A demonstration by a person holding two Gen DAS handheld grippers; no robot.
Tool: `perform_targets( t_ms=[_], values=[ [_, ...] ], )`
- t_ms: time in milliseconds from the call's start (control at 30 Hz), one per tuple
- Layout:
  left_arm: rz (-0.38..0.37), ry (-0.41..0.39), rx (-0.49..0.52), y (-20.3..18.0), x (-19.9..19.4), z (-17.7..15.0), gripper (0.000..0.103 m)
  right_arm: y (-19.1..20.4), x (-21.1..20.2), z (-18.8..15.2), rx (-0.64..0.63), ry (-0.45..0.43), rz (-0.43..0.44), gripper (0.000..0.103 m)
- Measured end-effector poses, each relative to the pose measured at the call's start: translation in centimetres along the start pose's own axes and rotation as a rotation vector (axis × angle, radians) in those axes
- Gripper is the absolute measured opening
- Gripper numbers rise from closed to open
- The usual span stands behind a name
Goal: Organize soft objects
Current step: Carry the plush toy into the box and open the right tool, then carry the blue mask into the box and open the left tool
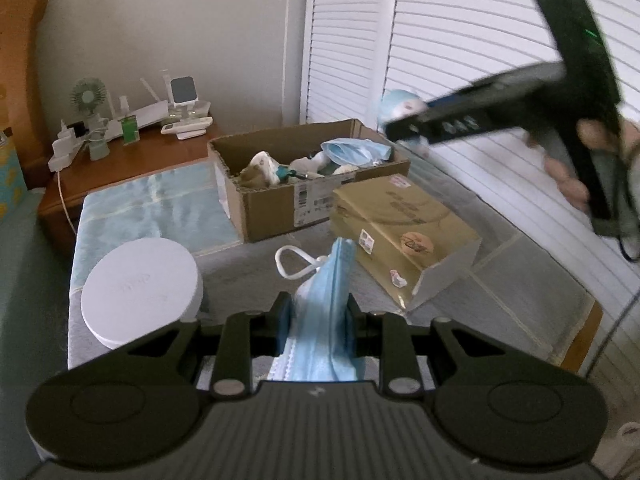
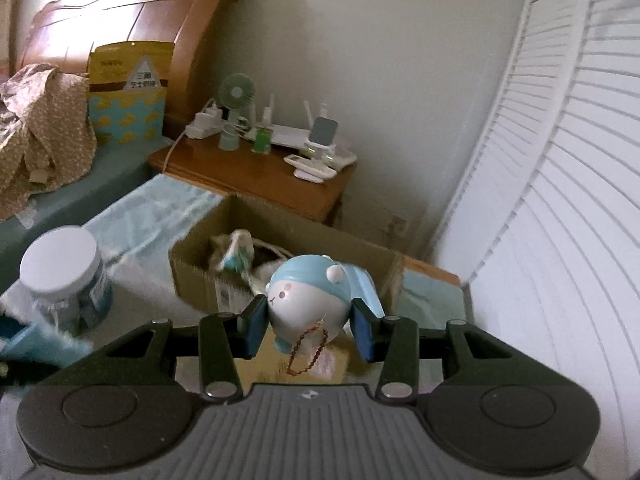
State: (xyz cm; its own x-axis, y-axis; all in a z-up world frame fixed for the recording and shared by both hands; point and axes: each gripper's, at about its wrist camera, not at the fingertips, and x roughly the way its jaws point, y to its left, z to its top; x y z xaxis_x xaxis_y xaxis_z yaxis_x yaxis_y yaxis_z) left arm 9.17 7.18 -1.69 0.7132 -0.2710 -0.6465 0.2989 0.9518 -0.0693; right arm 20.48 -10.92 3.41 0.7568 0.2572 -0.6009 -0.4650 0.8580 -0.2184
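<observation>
My left gripper [image 1: 319,312] is shut on a folded blue face mask [image 1: 324,304] whose white ear loop [image 1: 294,266] hangs ahead of the fingers, above the grey surface. My right gripper [image 2: 310,326] is shut on a white plush toy with a blue cap [image 2: 308,300] and a brown bead loop; it also shows in the left wrist view [image 1: 400,106], held above the far right corner of an open cardboard box [image 1: 276,204]. The box [image 2: 192,272] holds several soft items, including another blue mask [image 1: 352,150].
A closed tan carton [image 1: 404,240] lies right of the open box. A white-lidded round jar [image 1: 140,288] stands at left, also in the right wrist view [image 2: 64,276]. A wooden nightstand [image 2: 248,176] with a fan and gadgets is behind. White louvred doors [image 1: 460,40] are at right.
</observation>
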Motion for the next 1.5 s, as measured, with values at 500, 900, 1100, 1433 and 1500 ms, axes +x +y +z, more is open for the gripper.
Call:
perform_targets(
  t_ms=[500,900,1100,1433,1500],
  values=[
    [0.02,-0.005,-0.015,0.6,1.1,1.3,0.025,-1.2,7.9,3.8,0.012,0.009,0.058,0.092],
    [0.026,-0.016,0.014,0.9,1.8,4.3,0.025,-2.3,1.4,-0.4,0.148,-0.01,0.048,0.103],
    [0.021,-0.011,0.04,1.0,2.9,7.3,0.025,-2.5,-1.7,-2.9,0.221,-0.029,0.058,0.103],
    [0.022,-0.013,0.019,1.8,9.3,14.7,0.025,-2.2,-3.3,-5.6,0.273,-0.02,0.071,0.103],
    [0.031,-0.005,0.003,1.9,11.0,15.8,0.025,-2.4,-3.4,-5.7,0.273,-0.024,0.063,0.103]
  ],
)
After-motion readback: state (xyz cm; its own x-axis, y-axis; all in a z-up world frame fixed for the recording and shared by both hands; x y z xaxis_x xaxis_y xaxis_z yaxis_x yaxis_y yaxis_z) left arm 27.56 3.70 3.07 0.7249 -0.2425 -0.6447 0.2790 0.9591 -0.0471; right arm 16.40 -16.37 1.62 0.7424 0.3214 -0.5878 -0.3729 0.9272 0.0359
